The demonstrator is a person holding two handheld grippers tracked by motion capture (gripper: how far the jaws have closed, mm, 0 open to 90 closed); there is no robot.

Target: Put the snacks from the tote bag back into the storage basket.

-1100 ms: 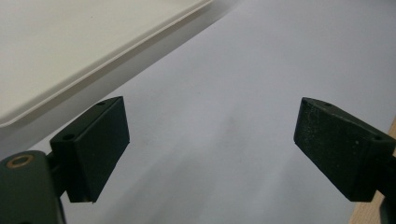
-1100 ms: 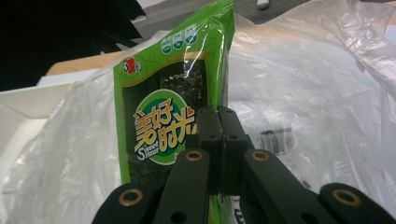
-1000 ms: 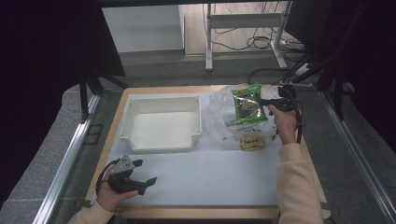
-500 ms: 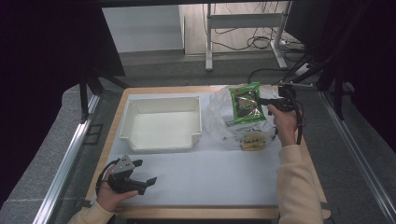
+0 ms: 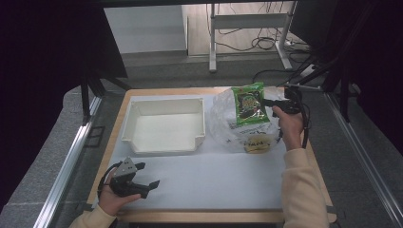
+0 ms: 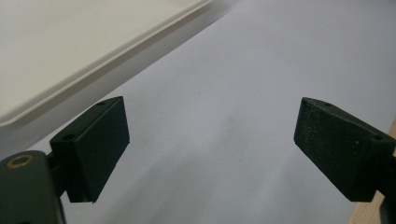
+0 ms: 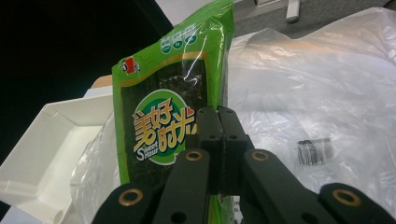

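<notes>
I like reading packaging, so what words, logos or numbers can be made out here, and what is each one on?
"Sweet Hour": green packet, in small white letters inside the round logo.
Large yellow Chinese characters above that, same logo: clear, but I leave them unquoted.
Small red mark and three badges along the packet's top: too small to read.
Barcode-like label on the plastic bag: blurred.
Print on the yellow item inside the bag: unreadable.

A white rectangular tray [image 5: 164,124] sits on the white mat [image 5: 218,175] that covers the wooden table [image 5: 209,216]. Right of the tray lies a crumpled clear plastic bag [image 5: 225,121], touching its right wall, with a yellowish item [image 5: 257,145] inside. Beyond the tray, on the floor, stand metal desk legs [image 5: 212,42] and loose cables [image 5: 252,45].
</notes>
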